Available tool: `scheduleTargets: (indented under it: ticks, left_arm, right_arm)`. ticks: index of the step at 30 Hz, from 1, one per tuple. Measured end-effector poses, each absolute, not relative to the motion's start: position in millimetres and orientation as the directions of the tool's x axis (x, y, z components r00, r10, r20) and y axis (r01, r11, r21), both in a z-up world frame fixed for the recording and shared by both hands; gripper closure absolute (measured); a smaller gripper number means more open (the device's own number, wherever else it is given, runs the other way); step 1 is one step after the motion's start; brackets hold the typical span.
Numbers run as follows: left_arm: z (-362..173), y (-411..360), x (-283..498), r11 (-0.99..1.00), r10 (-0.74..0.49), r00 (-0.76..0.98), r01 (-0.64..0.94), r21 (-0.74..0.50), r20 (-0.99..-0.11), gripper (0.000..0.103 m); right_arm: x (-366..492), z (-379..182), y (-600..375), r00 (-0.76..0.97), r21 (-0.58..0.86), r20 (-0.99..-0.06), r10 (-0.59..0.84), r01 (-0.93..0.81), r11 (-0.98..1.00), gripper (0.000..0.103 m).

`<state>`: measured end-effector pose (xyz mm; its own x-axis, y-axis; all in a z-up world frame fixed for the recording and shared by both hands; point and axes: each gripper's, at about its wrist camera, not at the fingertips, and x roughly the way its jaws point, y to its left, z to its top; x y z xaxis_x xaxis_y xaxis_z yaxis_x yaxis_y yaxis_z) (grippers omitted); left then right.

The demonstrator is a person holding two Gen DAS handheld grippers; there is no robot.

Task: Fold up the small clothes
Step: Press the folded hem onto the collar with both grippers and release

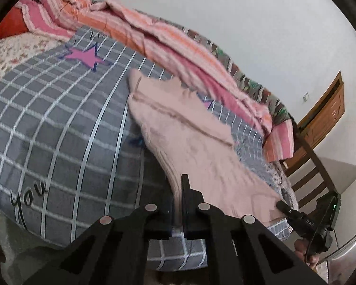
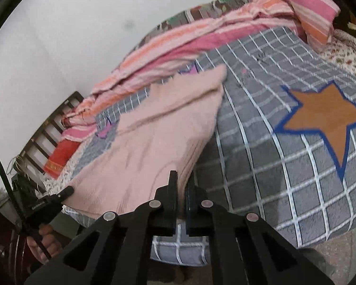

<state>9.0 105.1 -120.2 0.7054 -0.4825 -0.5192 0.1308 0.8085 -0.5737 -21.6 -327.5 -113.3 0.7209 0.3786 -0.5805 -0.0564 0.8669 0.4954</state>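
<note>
A pale pink knit garment (image 1: 187, 137) lies spread on a grey checked bedcover (image 1: 59, 118) and is lifted at its near hem. My left gripper (image 1: 177, 190) is shut on the ribbed hem at one corner. My right gripper (image 2: 181, 187) is shut on the hem at the other corner of the garment (image 2: 154, 130). Each gripper shows in the other's view: the right one at the lower right of the left wrist view (image 1: 282, 205), the left one at the lower left of the right wrist view (image 2: 68, 191). The far part of the garment rests on the bedcover (image 2: 273, 142).
A striped pink and orange quilt (image 1: 159, 35) is bunched along the far side of the bed by the white wall. A wooden chair (image 1: 313, 166) and door (image 1: 327, 111) stand past the bed's end. A wooden headboard (image 2: 52, 118) and red pillow (image 2: 61, 156) show in the right wrist view.
</note>
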Motion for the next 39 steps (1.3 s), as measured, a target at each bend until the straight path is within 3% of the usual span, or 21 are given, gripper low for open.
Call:
scheduleTargets:
  ticks: [10,24,39]
  left_arm:
    - [-68.9,111.1,53.2,0.797,-0.464,0.773,0.152,-0.584,-0.433,0.097]
    - [-54.5,100.4,167.5,0.846,-0.345,0.820,0.061,-0.530,-0.457,0.097]
    - [-91.6,90.2,265.4,0.867,-0.312,0.792,0.012,-0.498,-0.524,0.097]
  right_arm:
    - [13.6,-68.9,-332.1,0.792,0.574,-0.445,0.417,-0.105,0.812,0.098]
    - [121.3,-43.5,-342.1,0.843,0.613,-0.376,0.384,-0.084,0.786,0.098]
    - [223.9,-74.2,-343.1,0.804,0.550,-0.479,0.352,-0.038,0.834,0.098]
